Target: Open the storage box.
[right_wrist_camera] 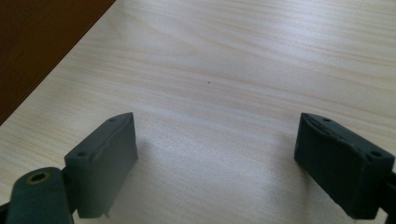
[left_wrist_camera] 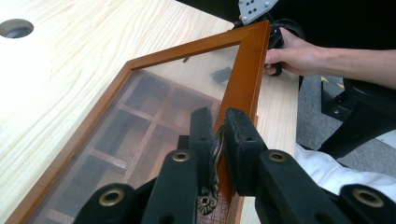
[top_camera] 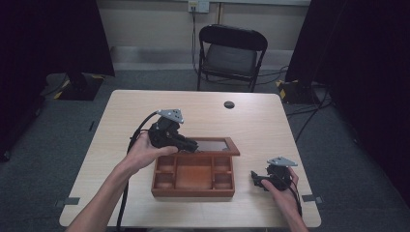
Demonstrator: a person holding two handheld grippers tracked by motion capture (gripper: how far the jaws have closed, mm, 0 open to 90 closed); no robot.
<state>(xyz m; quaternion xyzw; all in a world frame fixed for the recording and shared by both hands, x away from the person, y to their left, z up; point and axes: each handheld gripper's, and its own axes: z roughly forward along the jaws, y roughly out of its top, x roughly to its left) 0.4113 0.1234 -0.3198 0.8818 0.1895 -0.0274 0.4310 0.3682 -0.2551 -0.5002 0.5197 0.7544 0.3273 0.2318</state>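
Left gripper view: left gripper (left_wrist_camera: 218, 140) pinches the brass handle (left_wrist_camera: 214, 158) on the rigid, fragile glass-paned wooden lid (left_wrist_camera: 140, 107); right gripper (right_wrist_camera: 217, 163) gapes empty.

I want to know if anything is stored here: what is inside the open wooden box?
The brown wooden box shows bare divided compartments with nothing in them. Its glass-paned lid, held by the left gripper, hides nothing inside.

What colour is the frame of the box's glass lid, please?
The lid frame is a reddish-brown polished wood, seen best in the left gripper view.
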